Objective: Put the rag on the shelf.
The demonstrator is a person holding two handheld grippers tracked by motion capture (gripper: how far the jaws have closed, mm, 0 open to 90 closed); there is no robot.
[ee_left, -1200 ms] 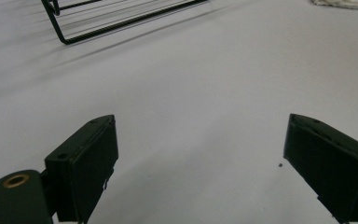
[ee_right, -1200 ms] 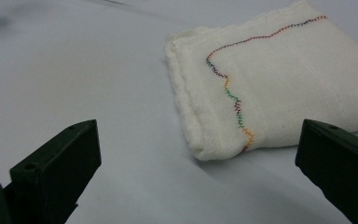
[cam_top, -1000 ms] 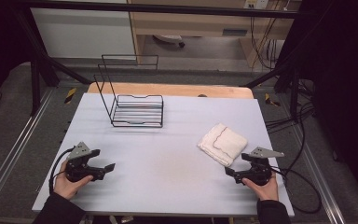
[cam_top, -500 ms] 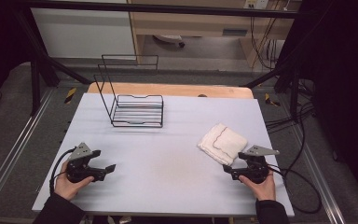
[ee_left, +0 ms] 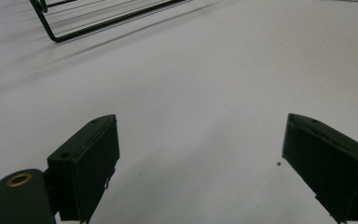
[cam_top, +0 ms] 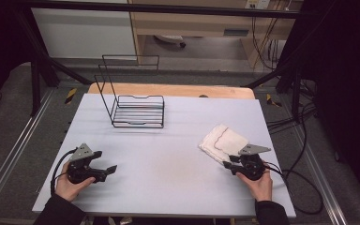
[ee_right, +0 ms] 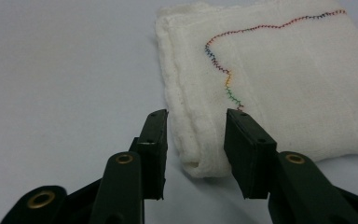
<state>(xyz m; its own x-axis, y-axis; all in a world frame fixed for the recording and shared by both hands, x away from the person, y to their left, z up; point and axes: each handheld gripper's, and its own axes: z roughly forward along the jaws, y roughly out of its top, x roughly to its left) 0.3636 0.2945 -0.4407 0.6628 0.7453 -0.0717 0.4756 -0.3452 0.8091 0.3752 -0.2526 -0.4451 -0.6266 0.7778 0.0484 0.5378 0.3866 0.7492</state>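
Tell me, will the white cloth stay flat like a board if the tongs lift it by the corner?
Probably not. The folded white cloth looks like thin, soft gauze in loose layers, so it would likely droop and may unfold. It seems light, so it should lift easily. The right tongs, which have just been closing, straddle its corner; a push would probably bunch it up.

wire rack [cam_top: 137, 110]: far left of table | table [cam_top: 168, 164]: grey-white top

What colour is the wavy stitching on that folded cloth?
Rainbow-coloured stitching on a white folded cloth; clearest in the right gripper view.
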